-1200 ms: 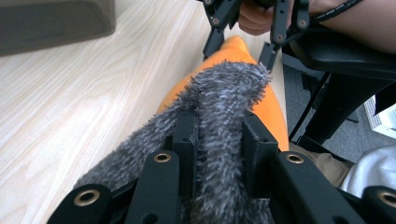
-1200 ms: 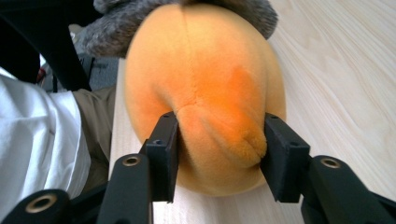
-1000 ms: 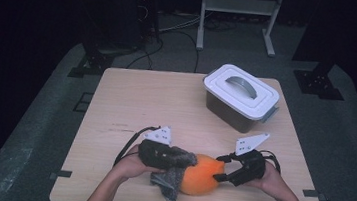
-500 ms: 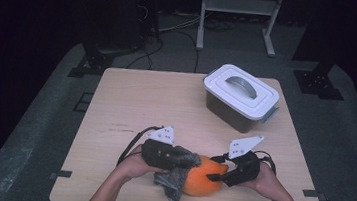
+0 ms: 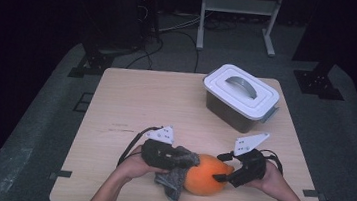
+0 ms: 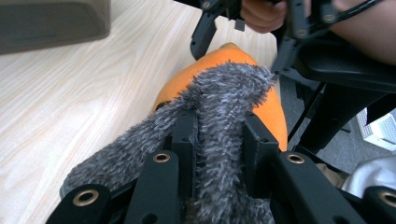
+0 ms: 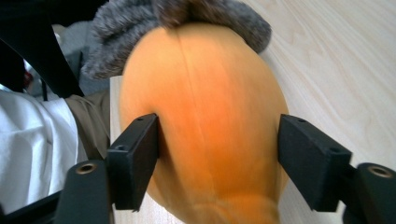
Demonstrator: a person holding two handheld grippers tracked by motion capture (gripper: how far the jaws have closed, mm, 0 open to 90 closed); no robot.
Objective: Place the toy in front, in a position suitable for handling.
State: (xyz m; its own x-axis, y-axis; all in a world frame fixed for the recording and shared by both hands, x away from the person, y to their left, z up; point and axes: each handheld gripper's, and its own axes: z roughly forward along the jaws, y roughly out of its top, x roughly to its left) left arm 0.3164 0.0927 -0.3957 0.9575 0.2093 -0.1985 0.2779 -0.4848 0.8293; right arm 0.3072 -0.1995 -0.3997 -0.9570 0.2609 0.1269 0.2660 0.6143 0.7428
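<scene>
An orange squash [image 5: 206,176] lies on its side near the table's front edge. A grey fuzzy cloth [image 5: 175,180] is draped over its left end. My left gripper [image 5: 187,164] is shut on that cloth [image 6: 224,102], which bunches between the jaws and rests on the squash [image 6: 224,58]. My right gripper [image 5: 223,168] reaches in from the right, and its jaws straddle the squash's other end. They have just been opening. Both pads [image 7: 140,158] still lie against the sides of the squash [image 7: 205,116], with no gap visible. The cloth [image 7: 140,23] caps the far end.
A dark plastic box with a white handled lid [image 5: 239,97] stands at the table's back right. The light wooden table [image 5: 141,101] has bare room at left and centre. A metal rack's legs [image 5: 235,16] rise behind the table. The person's lap is just past the front edge.
The right hand has shifted slightly at the squash's end. The left gripper and the cloth have kept still.
</scene>
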